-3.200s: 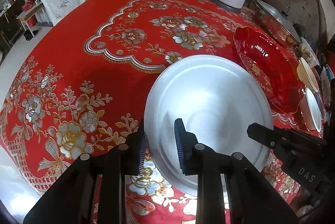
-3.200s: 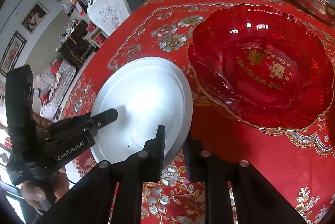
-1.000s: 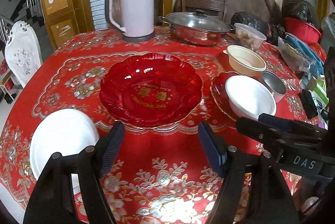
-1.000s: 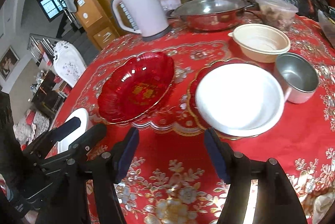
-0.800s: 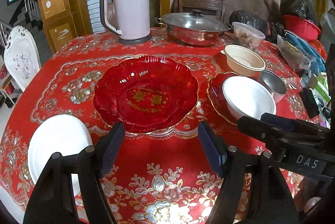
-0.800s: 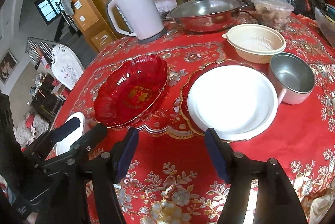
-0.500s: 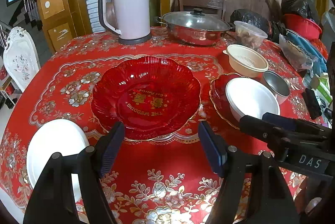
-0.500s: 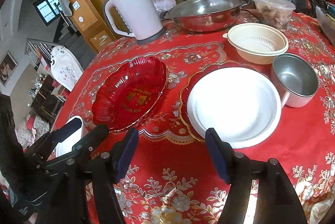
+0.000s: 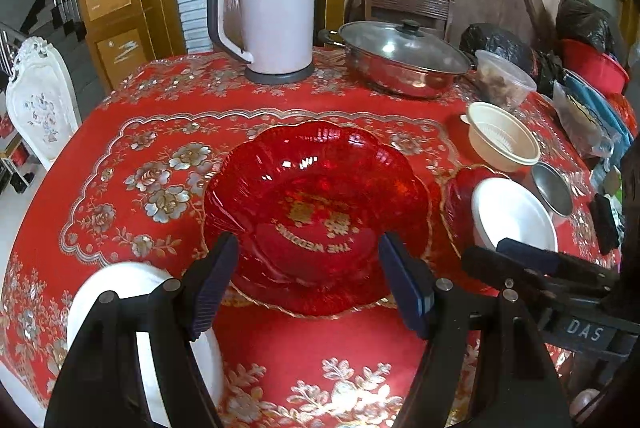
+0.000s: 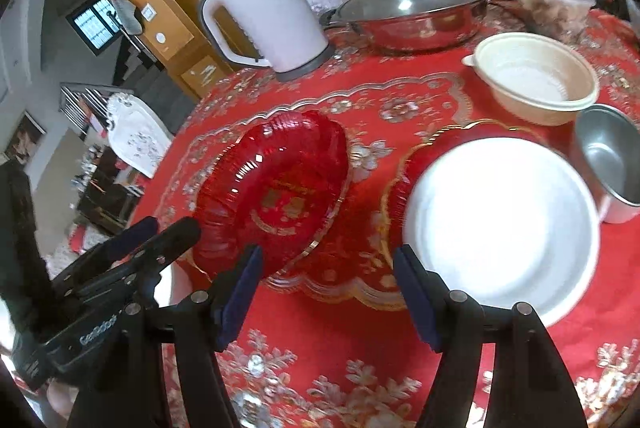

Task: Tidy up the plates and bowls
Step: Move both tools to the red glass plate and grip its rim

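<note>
A white kettle (image 9: 272, 16) and lidded steel pot (image 9: 404, 60) stand on the red floral tablecloth (image 9: 132, 132)

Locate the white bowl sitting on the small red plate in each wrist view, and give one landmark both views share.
Left wrist: white bowl at right, beyond the right gripper.
Right wrist: white bowl at centre right, large.
Shared landmark: the kettle at the table's far side.

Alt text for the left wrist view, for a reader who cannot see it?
The open left gripper hovers over a large red glass dish on a red floral tablecloth. A white plate lies lower left, a white bowl right, a kettle behind.
</note>
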A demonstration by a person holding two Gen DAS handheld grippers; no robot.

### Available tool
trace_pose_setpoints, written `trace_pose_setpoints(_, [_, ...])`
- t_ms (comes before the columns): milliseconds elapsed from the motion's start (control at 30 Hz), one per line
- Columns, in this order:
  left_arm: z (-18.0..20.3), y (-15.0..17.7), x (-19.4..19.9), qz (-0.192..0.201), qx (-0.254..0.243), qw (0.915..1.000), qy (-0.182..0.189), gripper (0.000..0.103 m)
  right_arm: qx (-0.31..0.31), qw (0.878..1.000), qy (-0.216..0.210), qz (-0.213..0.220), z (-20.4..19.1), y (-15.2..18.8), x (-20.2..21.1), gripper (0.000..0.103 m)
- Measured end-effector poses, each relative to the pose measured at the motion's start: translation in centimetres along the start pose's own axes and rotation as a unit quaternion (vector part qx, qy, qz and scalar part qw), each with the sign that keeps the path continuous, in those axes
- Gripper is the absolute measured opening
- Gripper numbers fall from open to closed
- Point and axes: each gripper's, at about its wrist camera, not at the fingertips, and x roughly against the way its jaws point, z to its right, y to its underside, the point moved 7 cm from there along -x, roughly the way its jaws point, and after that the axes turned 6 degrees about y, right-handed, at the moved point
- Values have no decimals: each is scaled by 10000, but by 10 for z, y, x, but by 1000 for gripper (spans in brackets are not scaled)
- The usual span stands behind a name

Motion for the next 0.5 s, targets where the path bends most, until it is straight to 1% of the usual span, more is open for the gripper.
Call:
trace_pose_setpoints(100, [-12, -3, -8, -151, 143, 9998, 67, 72, 67, 10000, -9, -22, -8, -3, -7, 69])
trace_pose_setpoints(167, [-20, -7, -11, -185, 220, 9996, 56, 72, 29, 9999, -98, -78, -12, -3, -12, 69])
trace_pose_setpoints(267, [-37, -14, -16, -183, 379, 9991, -108, 72, -39, 9997, -187, -141, -16, -6, -21, 69])
trace_pose_setpoints(333, [-49, -18, -23, -241, 483, 9984, -148, 72, -151, 9996, -188, -166, -16, -8, -28, 69])
trace_pose_setpoints(433, [-64, -20, -38, -411, 628, 9970, -210, 72, -505, 9976, -383, -267, -11, -9, -40, 69])
trace_pose_setpoints(500, [-72, -20, -45, -504, 731, 9959, -188, 72, -563, 9969, -429, -331, -10, -10, -49, 69])
